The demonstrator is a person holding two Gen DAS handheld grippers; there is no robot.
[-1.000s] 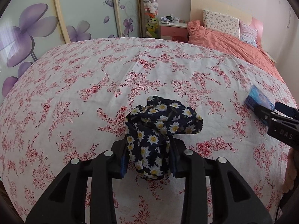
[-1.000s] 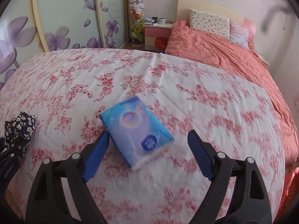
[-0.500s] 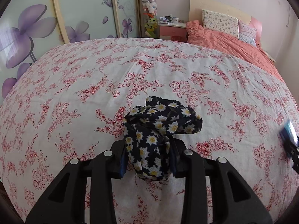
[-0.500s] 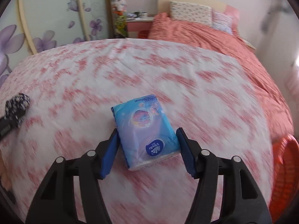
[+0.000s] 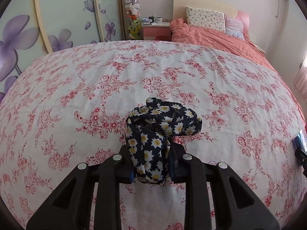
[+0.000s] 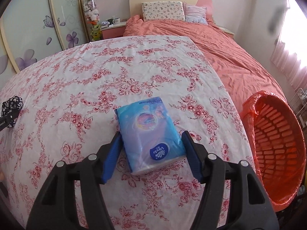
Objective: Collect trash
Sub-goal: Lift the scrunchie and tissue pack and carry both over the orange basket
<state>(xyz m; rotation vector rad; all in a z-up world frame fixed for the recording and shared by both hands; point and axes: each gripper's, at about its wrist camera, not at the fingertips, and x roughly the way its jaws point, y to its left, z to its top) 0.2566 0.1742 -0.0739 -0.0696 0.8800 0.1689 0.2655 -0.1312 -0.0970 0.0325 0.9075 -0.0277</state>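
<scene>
My left gripper (image 5: 151,163) is shut on a dark blue cloth with white daisies (image 5: 161,130) and holds it just above the floral table cover (image 5: 96,88). My right gripper (image 6: 150,153) is shut on a blue tissue pack (image 6: 149,132) over the table's right part. An orange bin with an orange liner (image 6: 276,145) stands beyond the table's right edge, to the right of the right gripper. The daisy cloth also shows at the far left of the right wrist view (image 6: 12,105). The tissue pack shows as a sliver at the right edge of the left wrist view (image 5: 300,141).
A bed with a salmon cover (image 6: 220,49) lies behind the table. A pink nightstand (image 5: 156,30) with cups and a column of soft toys (image 5: 132,13) stand at the back. Flowered wardrobe doors (image 5: 57,19) run along the left.
My right gripper has closed on the tissue pack and swung right with it, bringing the orange bin into view. My left gripper keeps its hold on the daisy cloth, barely moving.
</scene>
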